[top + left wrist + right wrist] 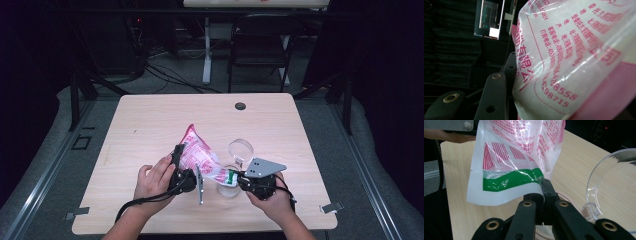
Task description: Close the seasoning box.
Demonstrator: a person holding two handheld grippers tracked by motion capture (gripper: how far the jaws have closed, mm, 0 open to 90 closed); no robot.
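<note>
A pink-and-white printed plastic bag (197,155) hangs above the table between my two grippers. My left gripper (181,162) is shut on the bag's upper body. In the left gripper view the bag (574,62) presses against one black finger (495,97) and hides the other. My right gripper (235,179) is shut on the bag's lower green-striped end. In the right gripper view its jaws (543,188) pinch that edge of the bag (516,157). A clear round container (229,190) stands just under the bag's lower end, its hinged lid (241,148) (609,185) standing open.
The wooden table (150,125) has a dark cable hole (240,106) near its far edge. A black folding chair (260,45) stands on the floor beyond the table. A lit monitor (489,18) glows in the dark background of the left gripper view.
</note>
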